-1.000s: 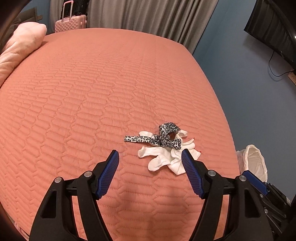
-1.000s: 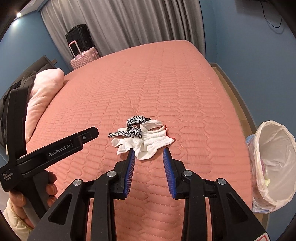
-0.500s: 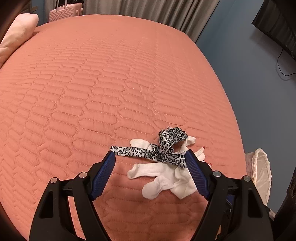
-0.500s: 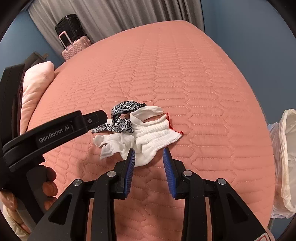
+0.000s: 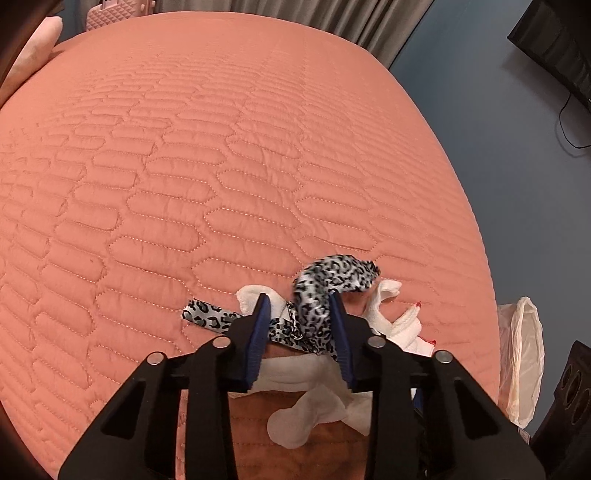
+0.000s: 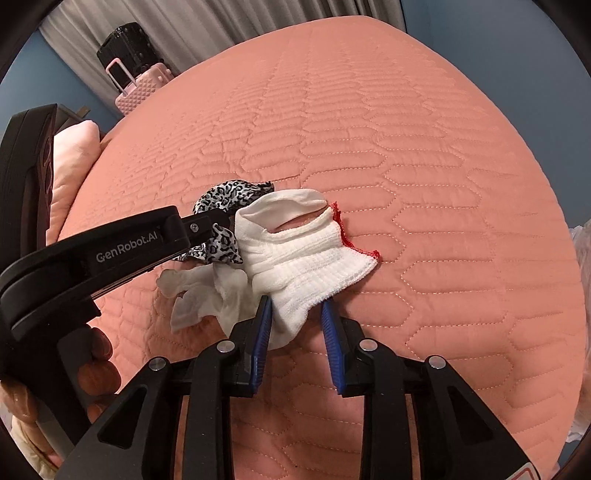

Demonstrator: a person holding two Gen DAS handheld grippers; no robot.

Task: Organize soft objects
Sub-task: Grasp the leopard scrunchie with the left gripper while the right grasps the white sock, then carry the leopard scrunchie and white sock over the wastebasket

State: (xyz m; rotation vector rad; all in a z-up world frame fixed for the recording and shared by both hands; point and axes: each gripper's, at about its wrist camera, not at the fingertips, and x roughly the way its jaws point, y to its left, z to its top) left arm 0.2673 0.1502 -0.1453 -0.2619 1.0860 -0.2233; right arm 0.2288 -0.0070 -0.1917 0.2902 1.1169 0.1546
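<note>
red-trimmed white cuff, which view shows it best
The right wrist view: the white cuff lies whole, its red edge in sight, ahead of the closing right gripper. In the left wrist view it is a scrap behind a finger.

Even warm indoor light, sharp focus, strong fisheye bending, dark vignetted corners, soft shadows

Salmon quilted bed [image 5: 221, 147] filling view; grey curtains [image 6: 184, 22] far; blue walls [image 5: 498, 129]; pink suitcase [image 6: 142, 86] far left.

Both grippers are matte black, with ribbed blue pads [image 6: 263, 334] and silver pivot screws. The left gripper [image 6: 218, 225] carries white "GenRobot.AI" lettering; the right gripper [image 6: 297, 314] shows triangular cut-outs.
</note>
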